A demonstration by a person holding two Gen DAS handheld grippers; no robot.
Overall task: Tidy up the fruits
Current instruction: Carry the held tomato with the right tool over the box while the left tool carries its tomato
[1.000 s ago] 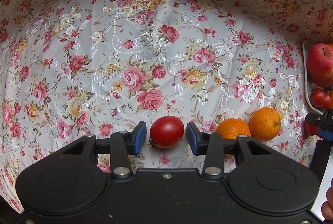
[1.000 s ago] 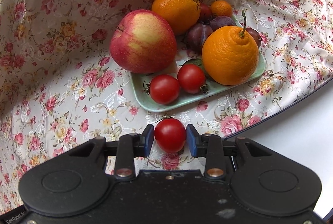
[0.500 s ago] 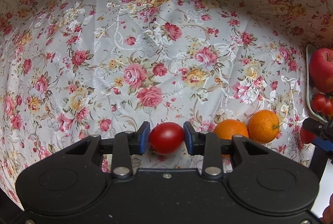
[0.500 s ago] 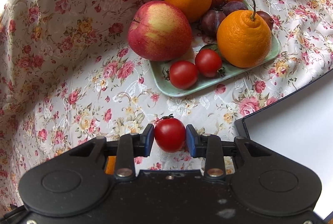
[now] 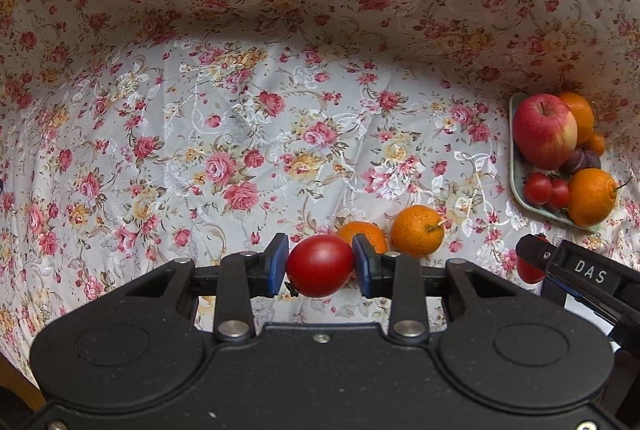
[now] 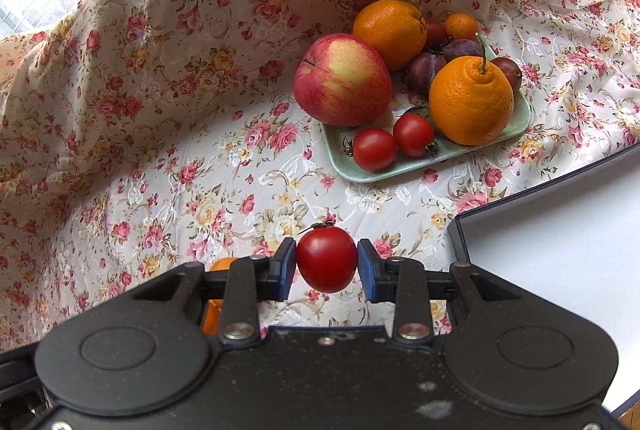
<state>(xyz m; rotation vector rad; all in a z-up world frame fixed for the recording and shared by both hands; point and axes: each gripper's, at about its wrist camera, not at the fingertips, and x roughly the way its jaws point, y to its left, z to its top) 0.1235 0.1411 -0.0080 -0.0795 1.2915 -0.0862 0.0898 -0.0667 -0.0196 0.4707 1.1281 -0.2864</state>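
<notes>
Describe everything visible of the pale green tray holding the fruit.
The tray is a shallow, pale green rectangle with rounded corners and a low raised rim, smooth like glazed ceramic or plastic, with a faint printed motif on its floor. It lies flat on the floral cloth, near the cloth's edge. It is crowded: a red apple, two large oranges, a small orange, dark plums and two tomatoes rest on it. Neither gripper touches it.

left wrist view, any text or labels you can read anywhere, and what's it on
"DAS": white letters on the black body of the right gripper, at the right edge of the left wrist view.
No other readable text in either view; the fruit, tray and floral cloth carry none.
</notes>
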